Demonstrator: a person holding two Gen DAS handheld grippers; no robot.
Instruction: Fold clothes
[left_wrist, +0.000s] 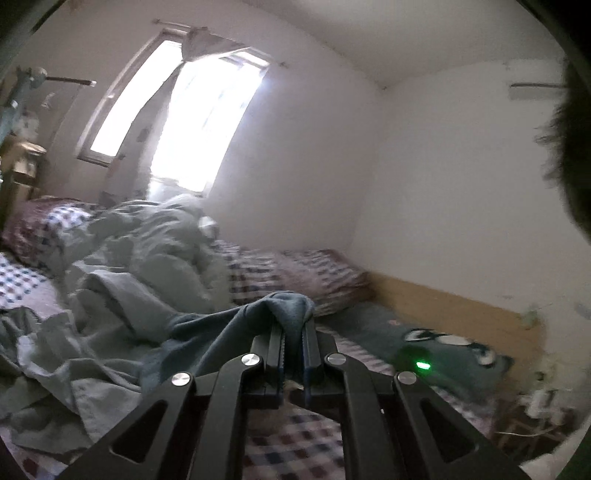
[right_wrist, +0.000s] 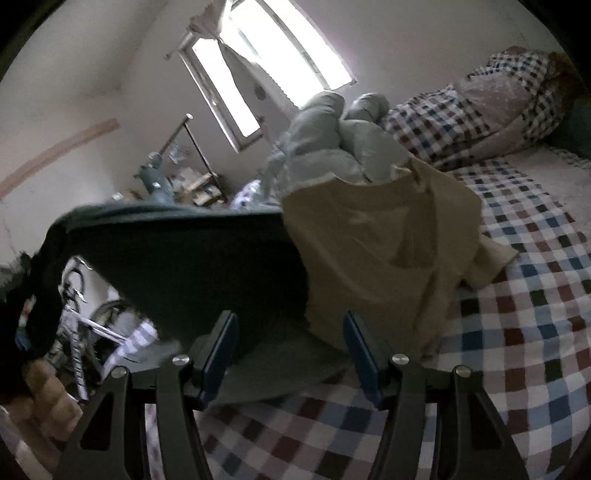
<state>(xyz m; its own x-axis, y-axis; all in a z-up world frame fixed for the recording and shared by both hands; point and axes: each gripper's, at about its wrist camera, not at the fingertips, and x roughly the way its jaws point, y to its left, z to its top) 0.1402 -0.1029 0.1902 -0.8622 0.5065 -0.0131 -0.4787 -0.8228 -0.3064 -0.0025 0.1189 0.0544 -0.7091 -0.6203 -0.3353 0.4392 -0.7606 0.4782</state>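
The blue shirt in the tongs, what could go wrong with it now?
The left tongs pinch only a small bunch of the blue shirt, so it might slip out. The right tongs are open, so one side hangs loose. It could also drag the beige garment beside it.

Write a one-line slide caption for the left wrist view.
Left gripper shut on blue garment, lifting it above the checked bed.

The checked bed (right_wrist: 517, 295) carries a beige garment (right_wrist: 376, 236) and a crumpled duvet (left_wrist: 155, 251).
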